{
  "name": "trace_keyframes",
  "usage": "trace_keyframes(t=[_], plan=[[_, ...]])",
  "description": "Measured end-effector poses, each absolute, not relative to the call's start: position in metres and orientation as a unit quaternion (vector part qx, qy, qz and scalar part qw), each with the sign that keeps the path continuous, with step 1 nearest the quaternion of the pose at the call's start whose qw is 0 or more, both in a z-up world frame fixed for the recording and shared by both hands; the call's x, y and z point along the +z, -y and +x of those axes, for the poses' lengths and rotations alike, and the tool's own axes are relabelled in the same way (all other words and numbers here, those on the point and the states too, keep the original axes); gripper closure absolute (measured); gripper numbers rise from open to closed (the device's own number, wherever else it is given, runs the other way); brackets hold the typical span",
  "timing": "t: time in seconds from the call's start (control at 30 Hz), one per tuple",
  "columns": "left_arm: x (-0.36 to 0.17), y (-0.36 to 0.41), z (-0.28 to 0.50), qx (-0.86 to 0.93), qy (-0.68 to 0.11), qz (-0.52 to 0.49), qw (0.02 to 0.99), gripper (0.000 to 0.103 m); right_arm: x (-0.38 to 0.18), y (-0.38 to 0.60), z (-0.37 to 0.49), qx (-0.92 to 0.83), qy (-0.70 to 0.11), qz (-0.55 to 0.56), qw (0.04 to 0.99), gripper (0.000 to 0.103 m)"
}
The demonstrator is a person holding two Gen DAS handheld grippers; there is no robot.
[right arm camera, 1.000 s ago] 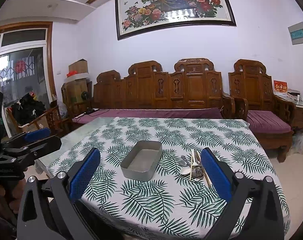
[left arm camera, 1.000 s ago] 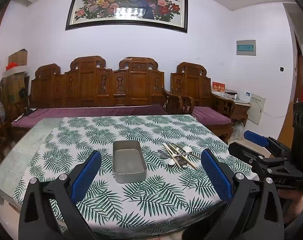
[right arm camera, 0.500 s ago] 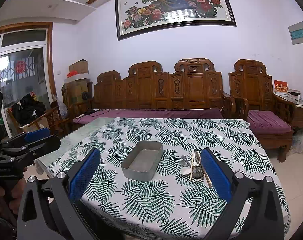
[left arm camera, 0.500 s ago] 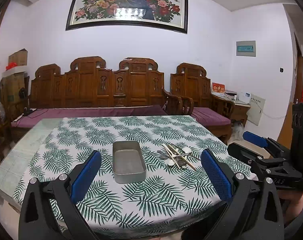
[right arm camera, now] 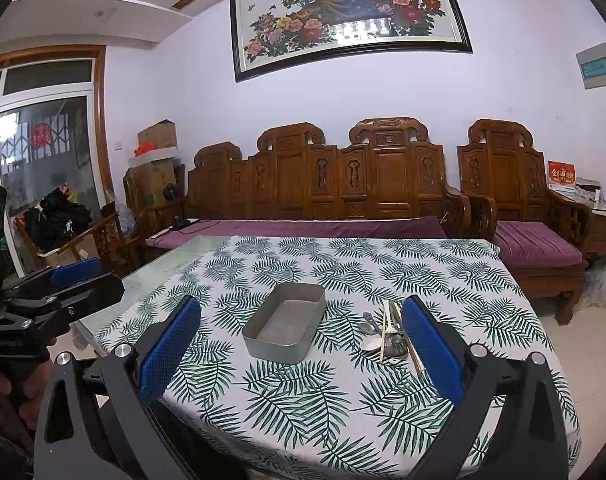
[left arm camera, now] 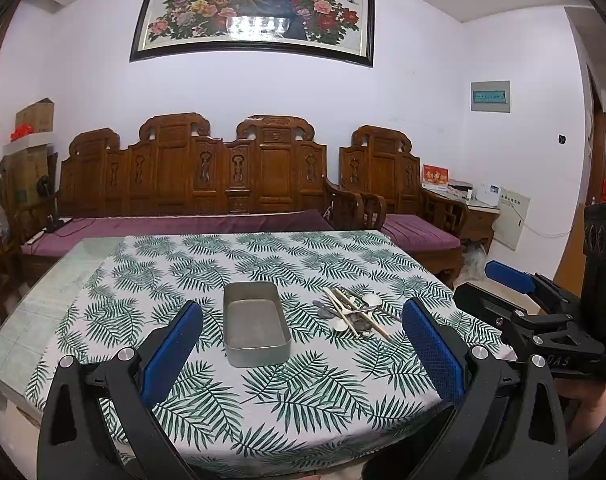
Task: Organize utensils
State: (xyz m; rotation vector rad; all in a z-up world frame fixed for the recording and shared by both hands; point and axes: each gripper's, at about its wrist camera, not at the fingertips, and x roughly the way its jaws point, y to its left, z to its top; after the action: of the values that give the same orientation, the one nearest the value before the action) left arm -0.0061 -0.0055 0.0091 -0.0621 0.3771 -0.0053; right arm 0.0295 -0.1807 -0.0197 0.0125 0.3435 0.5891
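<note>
Both grippers, left gripper and right gripper, are hovering wide-open and empty; jumbled spoons and chopsticks are lying beside the empty grey metal rectangular tin on the leaf-print counter, so approaching low and pinching one piece looks best.

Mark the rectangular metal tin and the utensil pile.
rectangular metal tin [left arm camera: 256,322]: left wrist view, on its inner floor.
pile of spoons and wooden chopsticks [right arm camera: 389,330]: right wrist view, on the pile's middle.

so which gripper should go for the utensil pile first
Probably the right gripper. The utensil pile lies right of the metal tin, close by its right finger. The left gripper faces the tin, pile farther off. Both are open and empty.
</note>
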Motion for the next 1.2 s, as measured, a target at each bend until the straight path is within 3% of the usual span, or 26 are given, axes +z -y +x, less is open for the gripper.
trace_keyframes(t=[0.83, 1.1, 1.2], plan=[[0.008, 0.009, -0.009, -0.008, -0.189, -0.033, 0.981, 0.007, -0.020, 0.181, 0.030, 0.288, -0.171, 0.007, 0.942, 0.002], [-0.015, 0.005, 0.010, -0.005, -0.226, -0.038, 0.973, 0.007, -0.037, 0.189, 0.047, 0.273, -0.196, 0.006, 0.942, 0.003], [-0.024, 0.004, 0.020, -0.004, -0.242, -0.037, 0.970, 0.007, -0.046, 0.191, 0.058, 0.265, -0.207, 0.003, 0.942, 0.008]])
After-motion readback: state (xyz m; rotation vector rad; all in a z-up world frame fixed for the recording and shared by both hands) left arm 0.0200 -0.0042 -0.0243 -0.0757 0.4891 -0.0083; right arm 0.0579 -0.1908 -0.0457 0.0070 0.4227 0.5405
